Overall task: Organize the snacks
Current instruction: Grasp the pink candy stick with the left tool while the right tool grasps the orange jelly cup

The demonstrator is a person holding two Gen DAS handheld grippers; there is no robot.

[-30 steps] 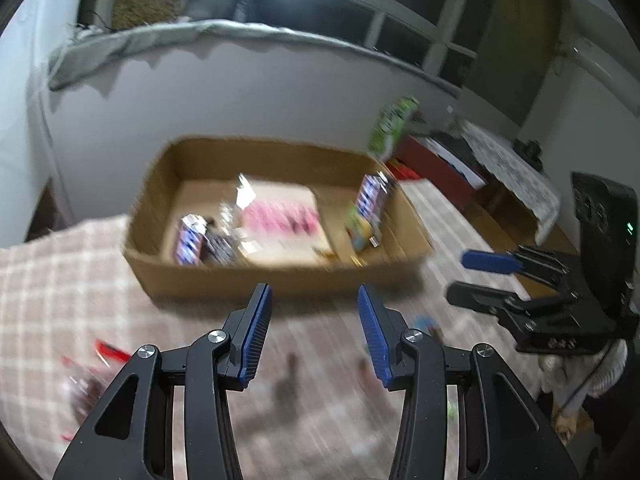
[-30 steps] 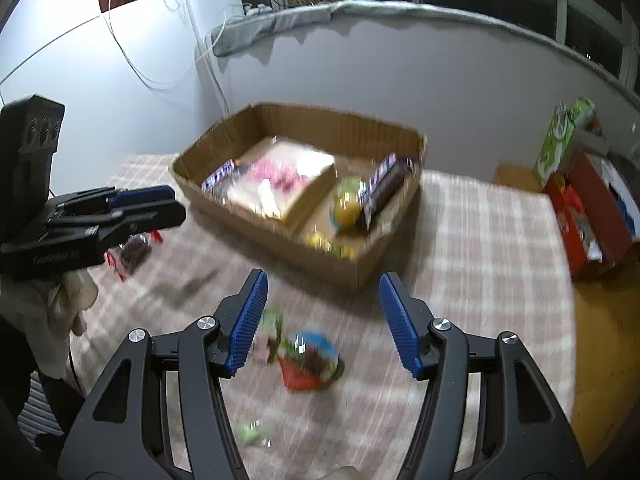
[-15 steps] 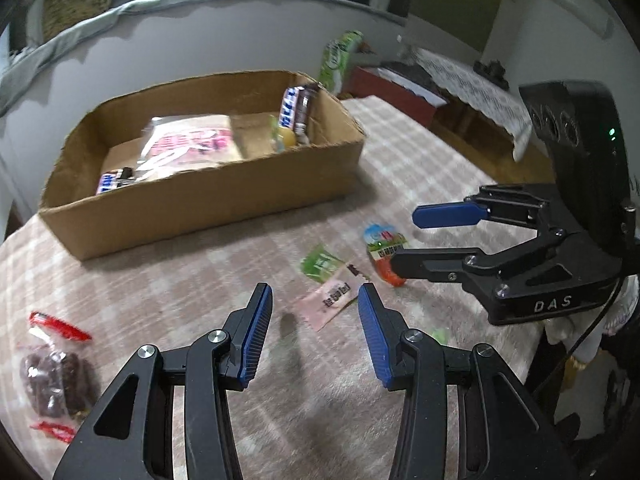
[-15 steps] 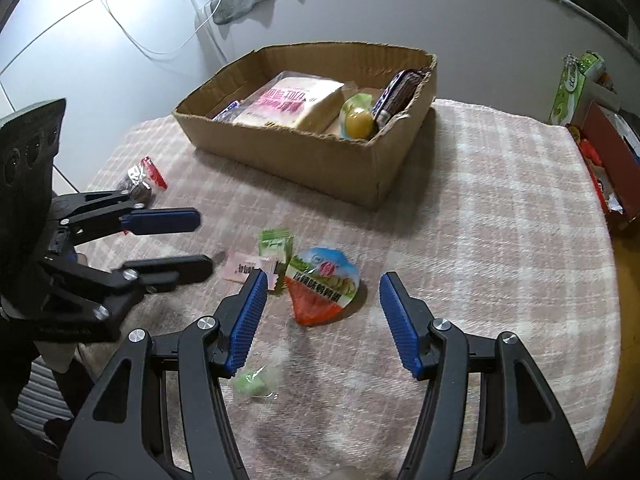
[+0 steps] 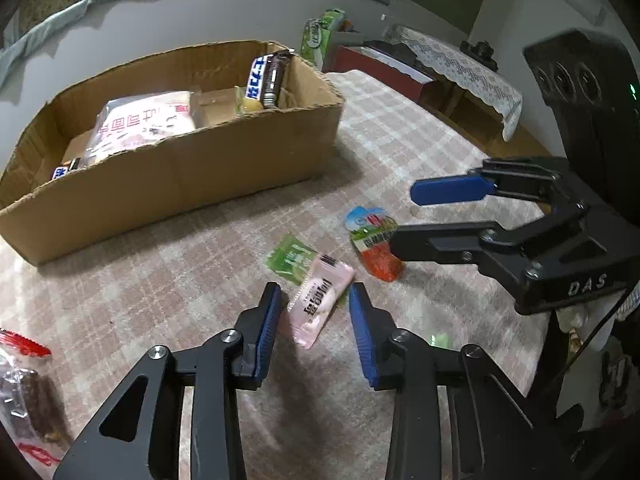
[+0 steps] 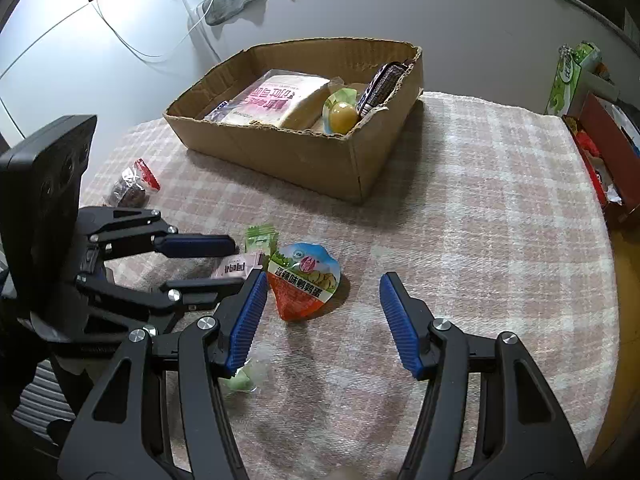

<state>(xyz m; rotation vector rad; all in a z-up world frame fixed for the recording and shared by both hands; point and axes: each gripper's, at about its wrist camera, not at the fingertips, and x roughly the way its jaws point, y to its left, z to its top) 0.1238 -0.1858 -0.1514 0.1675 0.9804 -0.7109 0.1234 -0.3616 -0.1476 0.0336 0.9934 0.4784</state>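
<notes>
- Left gripper [image 5: 314,316]: jaws open, straddling the pink packet [image 5: 320,298], which lies lengthwise between them.
- Right gripper [image 6: 322,312]: jaws wide open, empty, over the orange pouch [image 6: 304,280].

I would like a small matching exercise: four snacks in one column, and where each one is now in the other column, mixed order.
Snacks:
1. pink packet
2. heart-shaped pouch
3. chocolate bar
4. brown snack bag

Places:
A. leaning on the end wall inside the cardboard box
B. between the open fingers of the left claw
C. on the cloth, left of the box, far from both claws
D. ahead of the open right claw

Pairs: 1-B, 2-D, 3-A, 4-C
</notes>
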